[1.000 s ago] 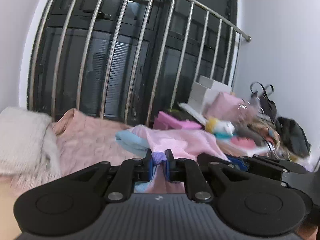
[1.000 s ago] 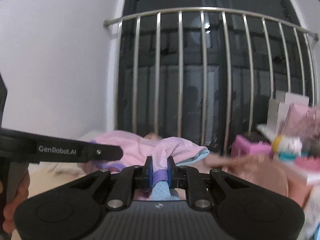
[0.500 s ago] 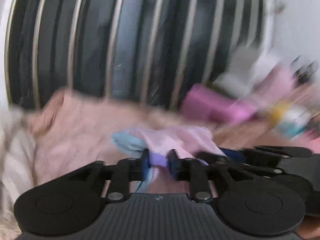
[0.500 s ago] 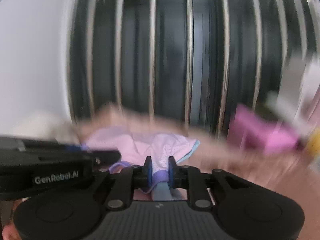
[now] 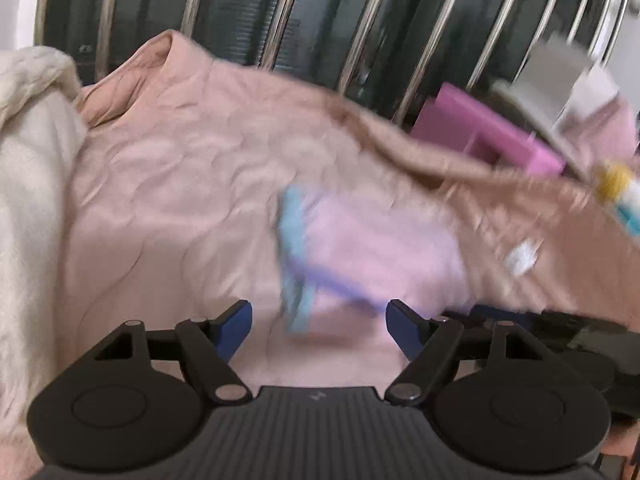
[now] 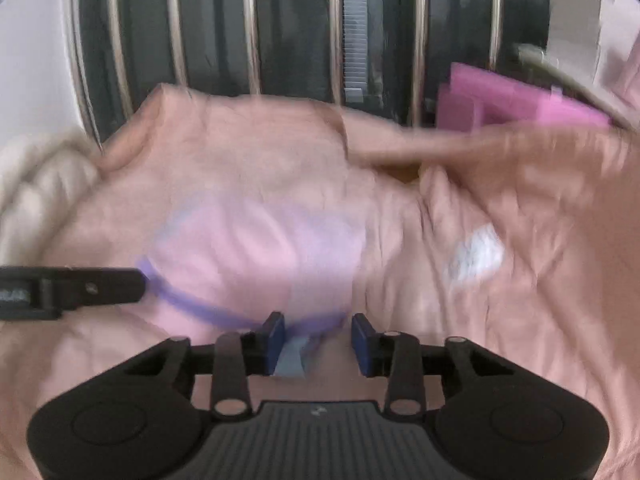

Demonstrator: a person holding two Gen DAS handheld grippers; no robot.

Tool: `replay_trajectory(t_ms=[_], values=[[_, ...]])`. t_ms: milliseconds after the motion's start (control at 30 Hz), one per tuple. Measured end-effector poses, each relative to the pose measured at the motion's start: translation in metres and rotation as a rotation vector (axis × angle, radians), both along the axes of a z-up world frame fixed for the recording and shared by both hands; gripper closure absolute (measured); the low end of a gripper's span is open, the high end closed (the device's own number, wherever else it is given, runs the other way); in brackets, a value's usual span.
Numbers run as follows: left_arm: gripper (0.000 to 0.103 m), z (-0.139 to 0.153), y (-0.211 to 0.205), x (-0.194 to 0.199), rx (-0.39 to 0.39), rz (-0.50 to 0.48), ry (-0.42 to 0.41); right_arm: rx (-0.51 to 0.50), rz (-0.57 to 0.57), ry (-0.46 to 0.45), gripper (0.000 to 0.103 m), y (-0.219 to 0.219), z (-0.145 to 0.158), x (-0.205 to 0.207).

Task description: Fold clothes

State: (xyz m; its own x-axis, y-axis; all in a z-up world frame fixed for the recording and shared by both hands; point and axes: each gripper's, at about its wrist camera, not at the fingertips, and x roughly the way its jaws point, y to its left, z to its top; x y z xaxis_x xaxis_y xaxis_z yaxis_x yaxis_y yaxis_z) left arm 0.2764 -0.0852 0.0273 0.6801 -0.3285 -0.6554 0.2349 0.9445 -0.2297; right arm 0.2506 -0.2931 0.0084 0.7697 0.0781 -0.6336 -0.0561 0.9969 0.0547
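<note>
A small light-pink garment (image 5: 376, 248) with a purple band and light-blue lining lies blurred on a salmon-pink quilted cloth (image 5: 180, 184). My left gripper (image 5: 319, 322) is open just in front of it, with nothing between its fingers. In the right wrist view the same garment (image 6: 256, 248) lies ahead. My right gripper (image 6: 319, 338) is open, its purple band and blue edge lying between the fingers. The left gripper's finger (image 6: 80, 292) shows at the left edge.
A metal railing (image 5: 360, 40) in front of dark doors stands behind the cloth. A fluffy white blanket (image 5: 28, 160) lies at the left. Pink boxes (image 5: 488, 136) and clutter sit at the right. A white tag (image 6: 476, 254) lies on the salmon cloth.
Both grippers were shut on the garment's purple band and held it up. They have tilted down and opened, and the garment has dropped onto the salmon cloth.
</note>
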Motion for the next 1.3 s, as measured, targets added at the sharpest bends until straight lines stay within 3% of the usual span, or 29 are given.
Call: replay_trajectory(t_ms=[100,167,233,367,500,800,933,967,1067,1167,1300], values=[[0.028,0.03,0.01,-0.041,0.06,0.029,-0.073,0.046,-0.015,-0.086,0.063,-0.005,0.03,-0.036],[0.02,0.053,0.019,-0.079,0.099,0.044,-0.132,0.072,0.01,-0.157,0.05,-0.008,0.056,-0.068],[0.004,0.071,0.028,-0.122,0.115,0.07,-0.201,0.081,0.039,-0.211,0.042,-0.009,0.079,-0.105],[0.001,0.074,0.052,-0.216,0.11,0.145,-0.292,0.114,0.074,-0.244,0.016,-0.011,0.096,-0.177],[0.001,0.039,0.065,-0.269,0.146,0.183,-0.204,0.103,0.129,-0.184,0.014,0.016,0.069,-0.234],[0.001,-0.009,0.053,-0.294,0.301,0.188,-0.118,0.06,0.083,-0.043,0.014,0.062,0.004,-0.268],[0.001,-0.024,0.061,-0.295,0.266,0.23,-0.096,0.051,0.081,-0.036,0.01,0.075,-0.009,-0.272],[0.0,-0.025,0.063,-0.295,0.257,0.25,-0.094,0.051,0.073,-0.038,0.005,0.077,-0.01,-0.272],[0.001,-0.027,0.064,-0.291,0.271,0.283,-0.101,0.032,0.055,-0.035,0.0,0.083,-0.014,-0.268],[0.001,-0.028,0.064,-0.282,0.277,0.291,-0.106,-0.037,0.065,-0.02,0.0,0.093,-0.016,-0.262],[0.001,-0.028,0.07,-0.271,0.237,0.288,-0.077,-0.033,0.065,-0.007,0.0,0.092,-0.015,-0.25]])
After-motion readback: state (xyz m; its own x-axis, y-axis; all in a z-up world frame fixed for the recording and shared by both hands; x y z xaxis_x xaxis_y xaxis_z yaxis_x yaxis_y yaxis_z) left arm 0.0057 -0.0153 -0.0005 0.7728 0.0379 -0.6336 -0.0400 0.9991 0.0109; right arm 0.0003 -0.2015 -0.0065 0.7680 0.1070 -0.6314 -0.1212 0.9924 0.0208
